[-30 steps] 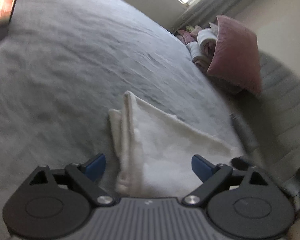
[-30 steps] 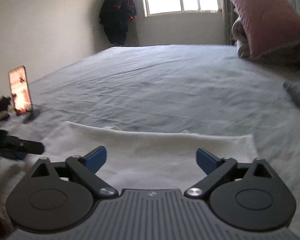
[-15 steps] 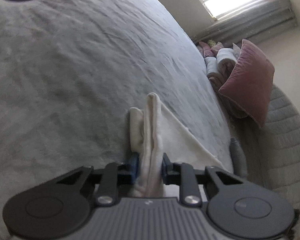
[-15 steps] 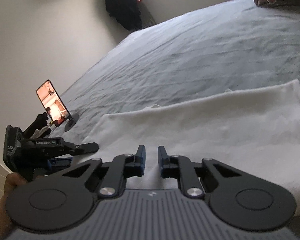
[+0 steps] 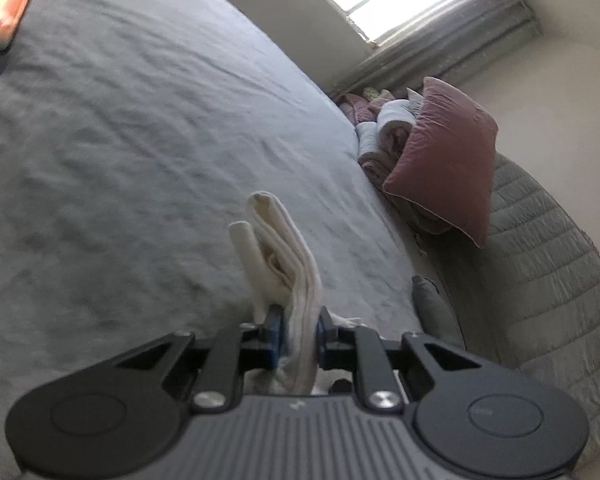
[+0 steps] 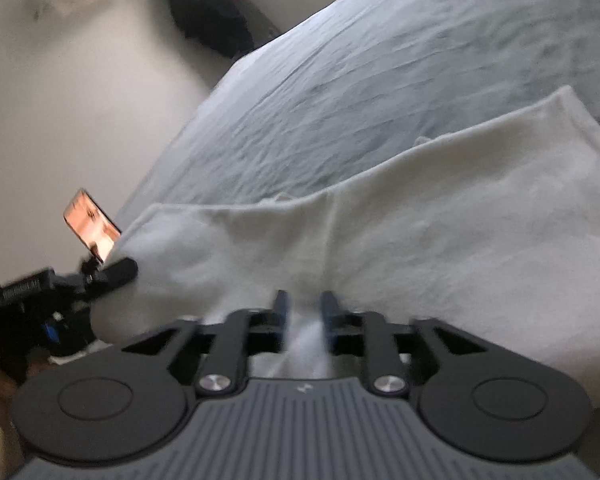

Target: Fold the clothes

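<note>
The left gripper [image 5: 298, 334] has its jaws clamped on a bunched end of the white garment [image 6: 440, 232], and the right gripper [image 6: 304, 314] pinches the near hem midway along. The garment's long axis runs across the grey bed [image 6: 380, 72], from the left-held end toward the pillow-side edge, so the free half lies to the right.

Daylight comes from the window [image 5: 404, 4], which is blown out to white in the left wrist view. The room is otherwise dim and low in contrast, with soft, weak shadows in the wrinkles of the bed [image 5: 140, 128]. Both views bend strongly at the edges, with dark corners. The right wrist view is smeared; the white garment [image 6: 440, 220] loses its texture and the phone [image 6: 90, 226] glows orange, its picture unreadable.
</note>
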The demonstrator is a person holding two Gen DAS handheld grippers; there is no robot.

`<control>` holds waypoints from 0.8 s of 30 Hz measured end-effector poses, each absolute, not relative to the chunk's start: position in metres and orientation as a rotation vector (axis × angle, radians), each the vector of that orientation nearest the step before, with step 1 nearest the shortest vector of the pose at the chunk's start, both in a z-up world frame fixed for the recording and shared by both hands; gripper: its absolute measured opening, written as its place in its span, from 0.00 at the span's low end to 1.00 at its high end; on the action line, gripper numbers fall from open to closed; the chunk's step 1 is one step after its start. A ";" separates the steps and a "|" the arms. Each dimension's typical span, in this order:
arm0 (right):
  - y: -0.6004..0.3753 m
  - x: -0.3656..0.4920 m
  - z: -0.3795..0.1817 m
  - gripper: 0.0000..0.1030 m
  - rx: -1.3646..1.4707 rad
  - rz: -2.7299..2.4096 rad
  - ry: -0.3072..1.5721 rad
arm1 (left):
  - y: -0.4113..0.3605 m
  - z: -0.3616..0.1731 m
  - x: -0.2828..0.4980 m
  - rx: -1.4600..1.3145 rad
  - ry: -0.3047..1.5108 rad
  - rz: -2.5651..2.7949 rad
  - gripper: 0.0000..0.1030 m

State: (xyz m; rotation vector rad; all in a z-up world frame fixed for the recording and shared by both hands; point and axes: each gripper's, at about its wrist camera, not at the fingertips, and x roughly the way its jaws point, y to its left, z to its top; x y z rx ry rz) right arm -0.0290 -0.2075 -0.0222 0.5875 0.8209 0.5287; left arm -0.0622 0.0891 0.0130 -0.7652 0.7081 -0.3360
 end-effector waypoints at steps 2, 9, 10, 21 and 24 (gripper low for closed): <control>-0.217 -0.032 -0.020 0.59 0.654 0.540 0.800 | 0.081 0.019 -0.063 -0.756 0.704 -0.350 0.16; -0.246 -0.035 -0.020 0.65 0.820 0.566 0.782 | 0.045 0.031 -0.061 -0.704 0.707 -0.406 0.18; -0.250 -0.035 -0.021 0.66 0.853 0.573 0.779 | 0.040 0.031 -0.061 -0.694 0.708 -0.419 0.18; -0.292 -0.029 -0.036 0.75 1.265 0.616 0.722 | -0.001 -0.018 -0.040 -0.757 0.793 -0.760 0.43; -0.291 -0.028 -0.036 0.75 1.253 0.611 0.735 | 0.004 -0.030 -0.035 -0.781 0.808 -0.800 0.44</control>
